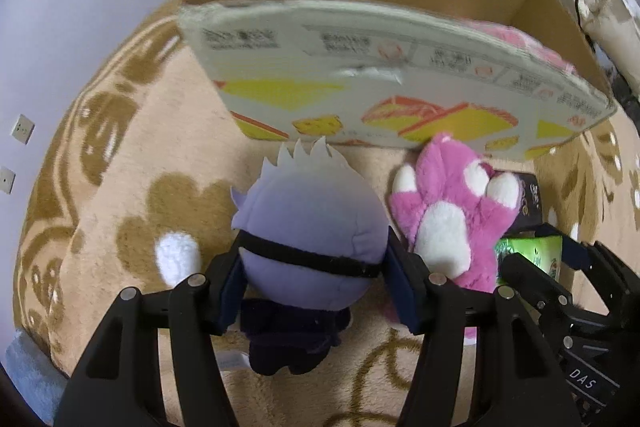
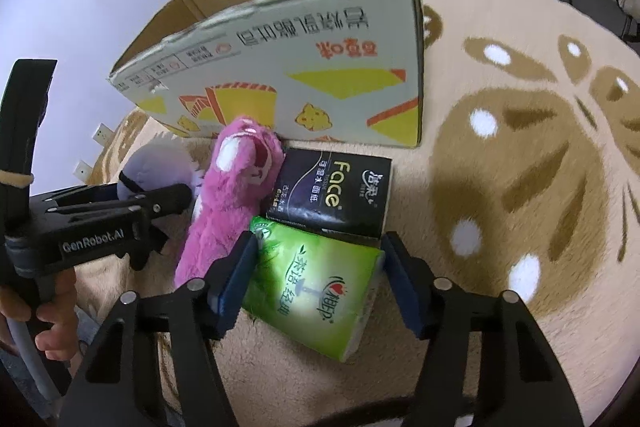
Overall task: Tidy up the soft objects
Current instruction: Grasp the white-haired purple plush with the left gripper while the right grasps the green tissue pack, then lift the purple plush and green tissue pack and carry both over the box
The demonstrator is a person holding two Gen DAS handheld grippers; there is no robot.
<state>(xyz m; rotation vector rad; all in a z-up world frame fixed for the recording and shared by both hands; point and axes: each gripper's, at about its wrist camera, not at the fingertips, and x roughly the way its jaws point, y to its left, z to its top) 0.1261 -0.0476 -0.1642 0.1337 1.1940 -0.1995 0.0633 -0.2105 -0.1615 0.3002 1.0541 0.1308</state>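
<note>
A plush doll [image 1: 308, 211] with a lavender head, a black band and a dark body lies on the carpet in front of the cardboard box [image 1: 400, 95]. My left gripper [image 1: 316, 279] is shut on its head, one pad on each side. A pink plush toy [image 1: 448, 215] with white paws lies just right of it, against the box. In the right wrist view, my right gripper [image 2: 318, 279] is shut on a green tissue pack [image 2: 312, 283], both pads touching its sides. A black tissue pack [image 2: 332, 191] lies right behind the green one.
The open box stands on a beige carpet [image 2: 520, 155] with brown patterns, and something pink [image 1: 520, 43] lies inside it. A hand [image 2: 52, 311] holds the left gripper's handle at the left. Shelves and furniture stand beyond the carpet, and a white wall with sockets is to the left.
</note>
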